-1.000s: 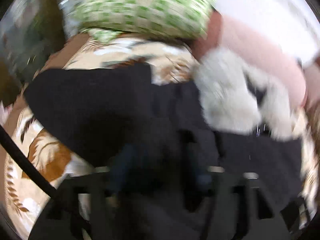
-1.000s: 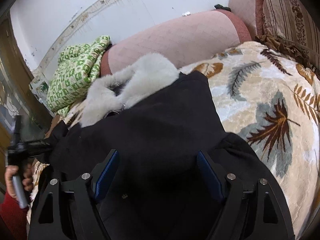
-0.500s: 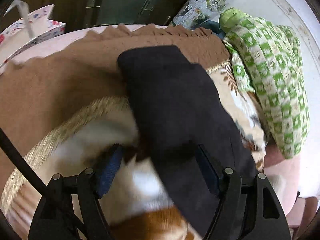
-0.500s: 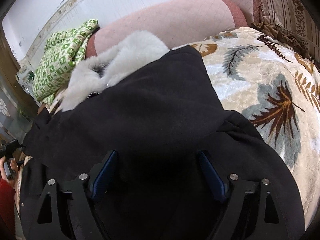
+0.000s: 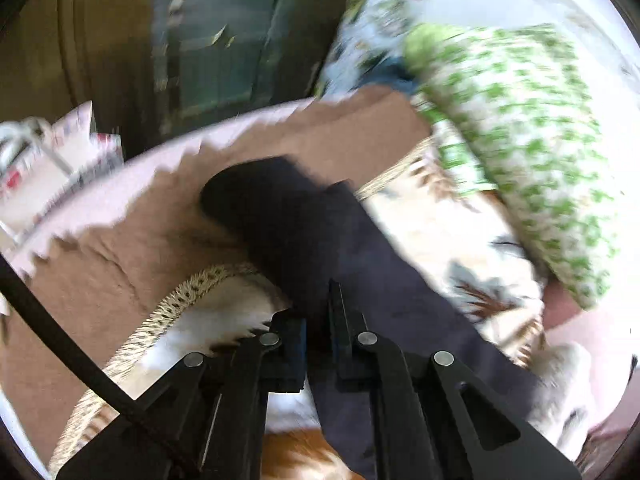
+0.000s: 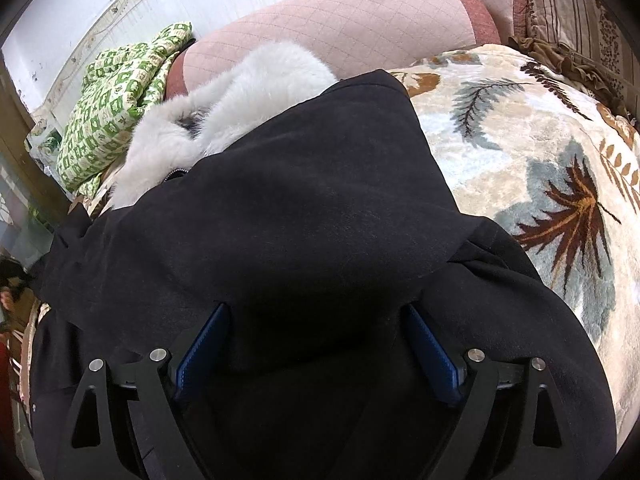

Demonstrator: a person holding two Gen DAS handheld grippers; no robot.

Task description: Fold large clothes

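Note:
A large black coat [image 6: 320, 200] with a white fur collar [image 6: 240, 92] lies spread on a leaf-patterned blanket [image 6: 520, 140]. My right gripper [image 6: 316, 340] hovers just over the coat's body; its jaws are opening wide, with black cloth bulging between the blue pads but not pinched. In the left wrist view, one long black sleeve [image 5: 288, 216] stretches away toward the bed's edge. My left gripper [image 5: 318, 320] is shut on that sleeve near its lower part, the two fingers nearly together with the dark cloth squeezed between them.
A green-and-white checked cloth [image 6: 116, 96] is bunched at the back left against a pink quilted sofa back [image 6: 340, 12]. A brown blanket border [image 5: 120, 260] with a zigzag edge hangs over the bed's side. Striped cushions [image 6: 580, 20] stand at the far right.
My left gripper swung from over the coat's body out to the sleeve and closed on it. The right gripper sank a little toward the coat and its jaws spread wider.

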